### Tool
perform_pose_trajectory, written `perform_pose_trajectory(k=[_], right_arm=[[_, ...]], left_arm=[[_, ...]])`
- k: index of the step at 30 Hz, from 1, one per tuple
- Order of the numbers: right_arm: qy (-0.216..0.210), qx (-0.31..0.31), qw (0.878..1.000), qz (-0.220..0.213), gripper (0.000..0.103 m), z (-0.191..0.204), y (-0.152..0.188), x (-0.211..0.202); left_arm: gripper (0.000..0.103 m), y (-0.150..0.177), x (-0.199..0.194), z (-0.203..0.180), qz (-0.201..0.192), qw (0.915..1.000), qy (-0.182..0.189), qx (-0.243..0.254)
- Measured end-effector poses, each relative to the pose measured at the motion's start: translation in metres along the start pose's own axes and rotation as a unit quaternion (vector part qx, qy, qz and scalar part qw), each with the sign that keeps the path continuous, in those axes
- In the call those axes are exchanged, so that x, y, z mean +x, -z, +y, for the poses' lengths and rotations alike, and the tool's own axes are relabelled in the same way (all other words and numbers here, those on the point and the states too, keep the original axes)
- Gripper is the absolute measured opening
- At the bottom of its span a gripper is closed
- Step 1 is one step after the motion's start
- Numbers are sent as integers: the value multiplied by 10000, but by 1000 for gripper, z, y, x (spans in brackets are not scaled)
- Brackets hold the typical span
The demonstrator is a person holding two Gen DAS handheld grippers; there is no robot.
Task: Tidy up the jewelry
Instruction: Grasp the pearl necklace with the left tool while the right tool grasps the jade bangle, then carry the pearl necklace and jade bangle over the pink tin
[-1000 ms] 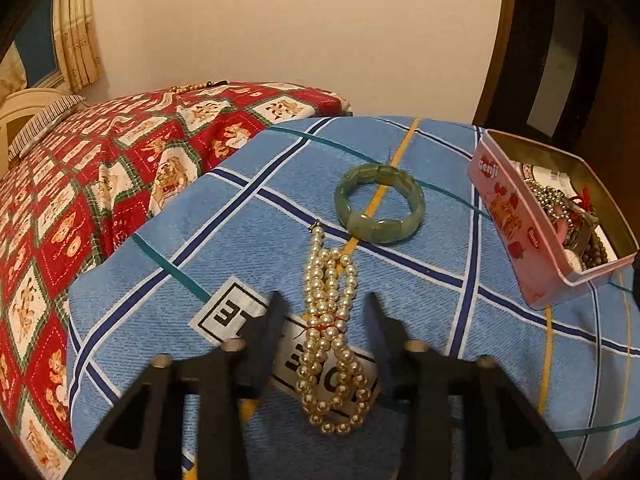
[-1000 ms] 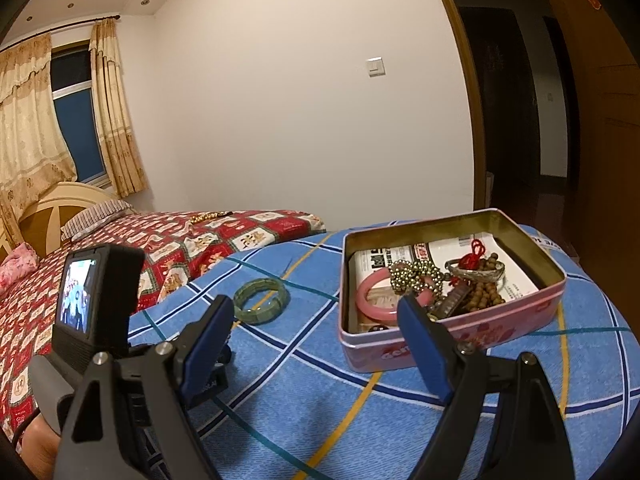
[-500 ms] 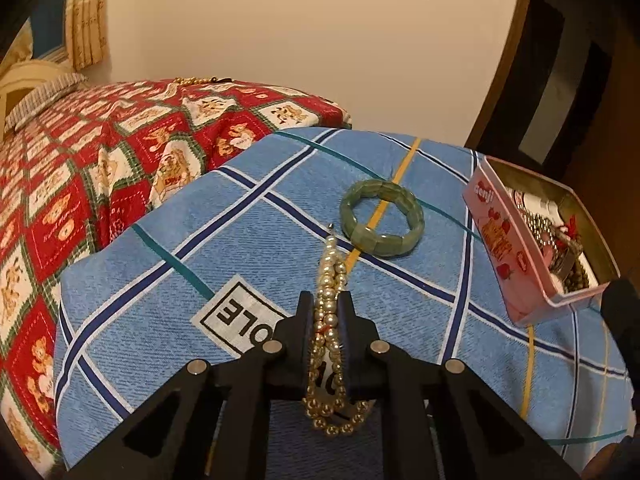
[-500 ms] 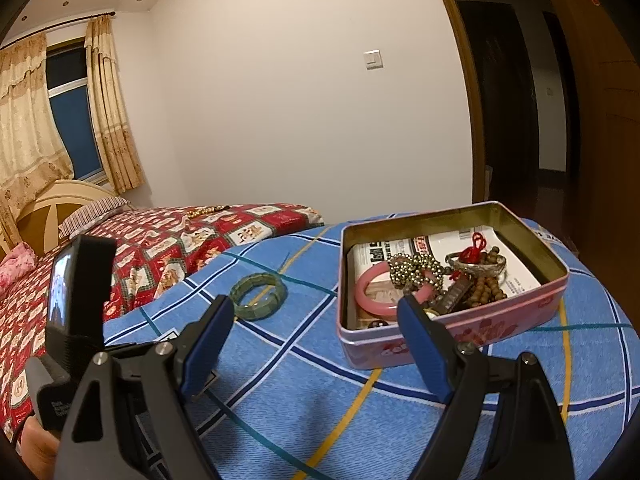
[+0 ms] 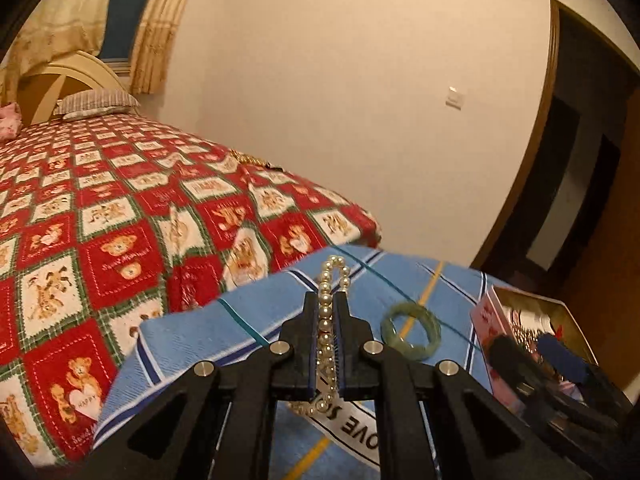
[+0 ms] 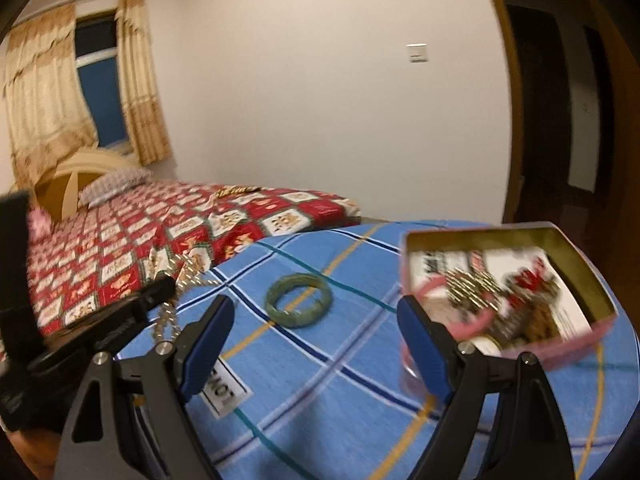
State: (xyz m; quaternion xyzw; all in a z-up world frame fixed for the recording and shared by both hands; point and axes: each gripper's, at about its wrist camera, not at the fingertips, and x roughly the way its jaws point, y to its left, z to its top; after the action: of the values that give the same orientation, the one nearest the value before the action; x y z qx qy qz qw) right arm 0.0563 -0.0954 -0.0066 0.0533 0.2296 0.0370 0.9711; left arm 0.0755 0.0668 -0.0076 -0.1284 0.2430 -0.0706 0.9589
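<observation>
My left gripper (image 5: pixel 326 304) is shut on a pearl necklace (image 5: pixel 327 312) and holds it lifted off the blue checked cloth (image 5: pixel 256 316); loops stick out past the fingertips and hang below. It also shows in the right wrist view (image 6: pixel 168 284), with the pearl necklace (image 6: pixel 166 316) dangling. A green jade bracelet (image 5: pixel 411 331) (image 6: pixel 299 299) lies on the cloth. A pink tin (image 5: pixel 486 320) (image 6: pixel 576 332) holding several pieces of jewelry stands at the right. My right gripper (image 6: pixel 316 336) is open and empty above the cloth, between bracelet and tin.
The blue cloth (image 6: pixel 360 380) covers a round surface next to a bed with a red bear-print cover (image 5: pixel 120 220). Some gold jewelry (image 6: pixel 234 191) lies far back on the bed. A wall and a dark doorway (image 5: pixel 580 184) stand behind.
My left gripper closed on the pearl necklace and lifted it off the cloth, tilting upward. My right gripper swung slightly right, staying open.
</observation>
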Motion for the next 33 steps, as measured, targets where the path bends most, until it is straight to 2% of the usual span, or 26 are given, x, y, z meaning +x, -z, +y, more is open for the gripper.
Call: perform_pose_trajectory(k=[5, 10, 13, 16, 19, 20, 21, 22, 24, 26, 27, 28, 33], right_arm=[[-122, -4, 9984, 553, 86, 10, -11, 49], [34, -271, 9917, 1260, 86, 17, -13, 96], [14, -326, 9882, 1497, 86, 19, -14, 110], [102, -168, 9804, 1959, 88, 14, -10, 128], [76, -260, 9783, 2053, 88, 16, -10, 130], [139, -323, 9780, 2056, 86, 18, -9, 128], [218, -389, 9776, 2055, 77, 19, -9, 128], [237, -424, 9780, 2030, 64, 20, -9, 125], [193, -519, 9775, 2037, 50, 21, -8, 119], [167, -600, 9773, 2027, 40, 23, -6, 116], [148, -602, 9774, 2019, 29, 24, -5, 113], [133, -588, 9777, 2010, 22, 25, -4, 112], [-198, -148, 9813, 1907, 18, 16, 2, 96]], left_arm=[[6, 1, 6, 5, 42, 9999, -115, -119], [5, 3, 11, 8, 140, 9997, -25, -182], [5, 4, 12, 7, 196, 9996, -9, -178], [5, 4, 15, 8, 253, 9995, -7, -211], [5, 4, 17, 9, 318, 9992, 2, -241], [5, 4, 17, 9, 326, 9992, 4, -249], [5, 4, 17, 9, 330, 9991, 9, -252], [5, 4, 18, 9, 336, 9991, 14, -249], [5, 4, 18, 8, 349, 9991, 24, -228], [6, 5, 19, 7, 363, 9991, 46, -201], [6, 5, 19, 6, 370, 9991, 53, -194], [6, 5, 19, 6, 371, 9991, 54, -184], [6, 5, 16, 3, 318, 9994, 71, -106]])
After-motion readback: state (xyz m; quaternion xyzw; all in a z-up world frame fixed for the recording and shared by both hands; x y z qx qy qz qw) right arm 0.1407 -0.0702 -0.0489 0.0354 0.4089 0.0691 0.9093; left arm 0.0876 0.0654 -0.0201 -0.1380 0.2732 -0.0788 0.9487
